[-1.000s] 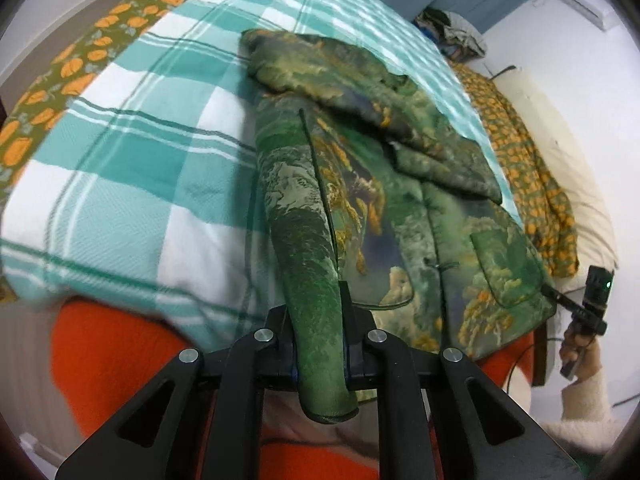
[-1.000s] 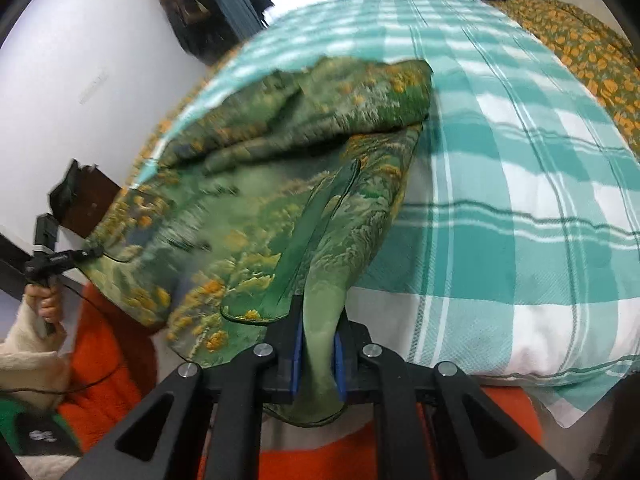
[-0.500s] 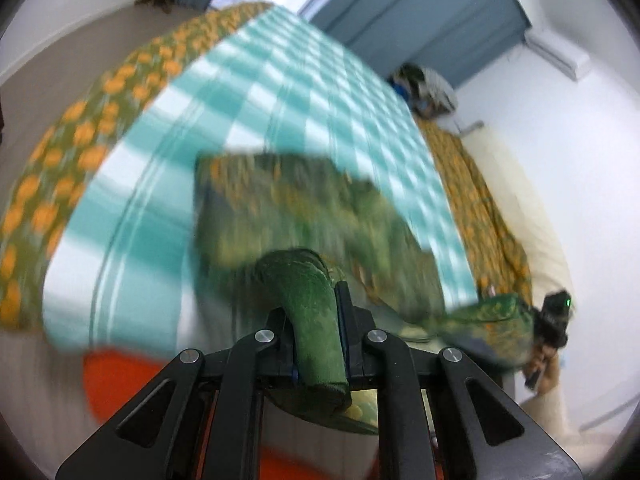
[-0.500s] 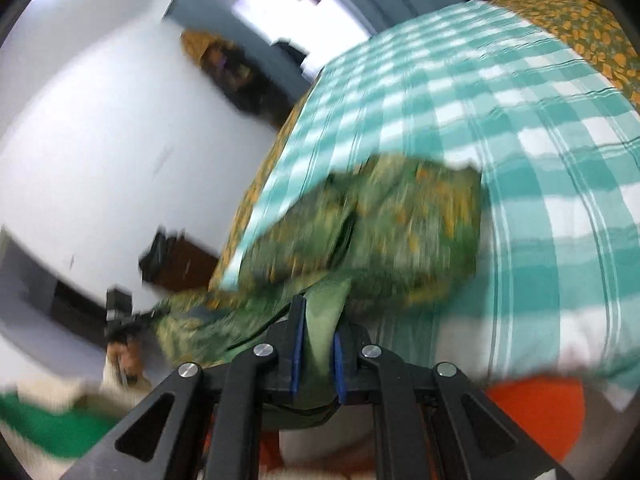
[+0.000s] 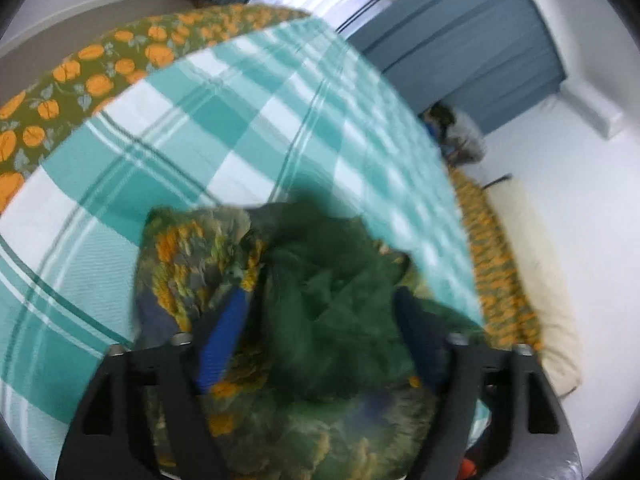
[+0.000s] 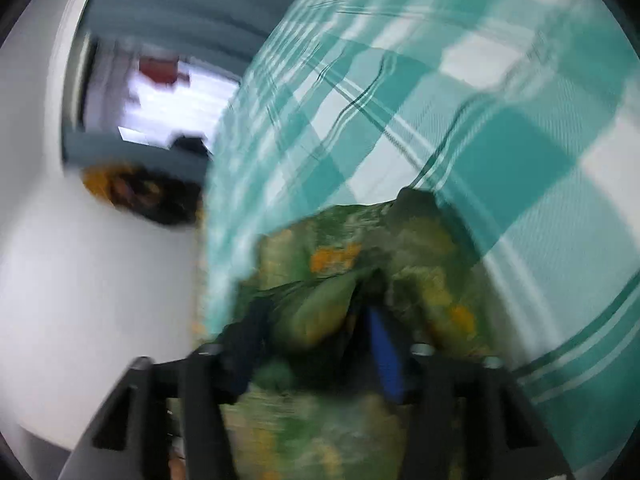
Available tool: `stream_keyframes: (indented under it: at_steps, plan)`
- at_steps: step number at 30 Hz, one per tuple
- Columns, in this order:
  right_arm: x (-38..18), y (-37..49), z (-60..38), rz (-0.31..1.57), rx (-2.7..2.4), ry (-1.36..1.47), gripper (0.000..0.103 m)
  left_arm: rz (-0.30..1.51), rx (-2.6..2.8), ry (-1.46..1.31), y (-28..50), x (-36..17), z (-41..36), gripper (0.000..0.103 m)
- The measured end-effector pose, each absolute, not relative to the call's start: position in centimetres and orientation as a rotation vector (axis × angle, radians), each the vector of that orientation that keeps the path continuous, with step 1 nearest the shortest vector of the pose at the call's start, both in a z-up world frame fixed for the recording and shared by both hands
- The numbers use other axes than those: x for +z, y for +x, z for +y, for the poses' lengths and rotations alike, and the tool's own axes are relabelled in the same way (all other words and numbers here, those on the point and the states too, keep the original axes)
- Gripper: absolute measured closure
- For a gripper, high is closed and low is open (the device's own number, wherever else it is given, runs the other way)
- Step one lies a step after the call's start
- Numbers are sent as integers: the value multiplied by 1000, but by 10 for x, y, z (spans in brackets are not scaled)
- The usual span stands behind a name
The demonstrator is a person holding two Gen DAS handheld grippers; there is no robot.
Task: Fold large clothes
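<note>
A green jacket with an orange and yellow scenic print (image 5: 188, 264) lies bunched on the teal and white checked bedspread (image 5: 224, 128). My left gripper (image 5: 320, 312) is open, its jaws spread wide around a loose dark green fold. In the right wrist view the same jacket (image 6: 416, 248) lies on the bedspread (image 6: 500, 128). My right gripper (image 6: 320, 320) is also open, with a light green fold lying loose between its fingers. Both views are blurred.
An orange-flowered quilt (image 5: 80, 76) runs along the bed's left side and another strip (image 5: 496, 264) along its right. A cream pillow (image 5: 536, 264) lies by the white wall. Blue curtains (image 5: 460, 40) hang at the far end, near a pile of clothes (image 5: 456, 132).
Both grippers carried the jacket's lower edge up and forward over the rest of it. They were shut on the fabric before; now both have opened and the cloth lies loose.
</note>
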State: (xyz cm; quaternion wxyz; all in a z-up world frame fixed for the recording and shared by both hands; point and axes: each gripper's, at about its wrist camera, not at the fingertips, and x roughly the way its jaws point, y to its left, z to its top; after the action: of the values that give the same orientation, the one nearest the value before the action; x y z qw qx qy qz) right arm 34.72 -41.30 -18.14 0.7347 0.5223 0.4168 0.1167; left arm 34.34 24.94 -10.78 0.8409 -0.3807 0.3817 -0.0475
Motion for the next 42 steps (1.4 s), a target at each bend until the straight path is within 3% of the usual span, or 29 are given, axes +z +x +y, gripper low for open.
stream_keyframes:
  at_steps: [2, 4, 10, 12, 13, 14, 15, 16, 17, 22, 26, 29, 32, 35, 42]
  plan:
    - [-170, 344, -425, 880, 293, 1200, 30, 762, -104, -765, 332, -95, 261, 10]
    - [-147, 344, -432, 859, 285, 1072, 28, 754, -94, -684, 327, -91, 263, 7]
    - [-131, 366, -380, 957, 205, 480, 25, 958, -4, -533, 365, -144, 233, 10]
    - [-147, 378, -350, 1004, 181, 374, 25, 995, 47, -527, 380, -159, 224, 33]
    - [-154, 383, -342, 1019, 178, 354, 26, 1030, 63, -549, 388, -169, 219, 58]
    - [-162, 383, -334, 1033, 183, 330, 40, 1053, 110, -537, 391, -173, 216, 84]
    - [-166, 384, -323, 1048, 167, 272, 76, 1058, 145, -520, 393, -174, 216, 86]
    - [-164, 382, -314, 1056, 134, 195, 87, 1040, 156, -512, 393, -168, 216, 91]
    - [-157, 382, -309, 1040, 113, 165, 89, 1019, 158, -511, 393, -161, 218, 94]
    - [-88, 385, -309, 818, 95, 100, 92, 819, 194, -445, 402, -102, 228, 95]
    - [-69, 408, -311, 743, 60, 75, 92, 757, 270, -298, 421, -99, 214, 94]
    - [-106, 425, -303, 789, 11, -15, 92, 823, 324, -230, 433, -149, 209, 94]
    - [-182, 432, -306, 952, -5, -11, 91, 893, 302, -264, 426, -214, 213, 89]
    - [-225, 420, -307, 943, 17, 14, 88, 839, 312, -225, 418, -221, 204, 87]
    - [-224, 412, -315, 904, 18, 67, 88, 837, 300, -234, 420, -218, 207, 86]
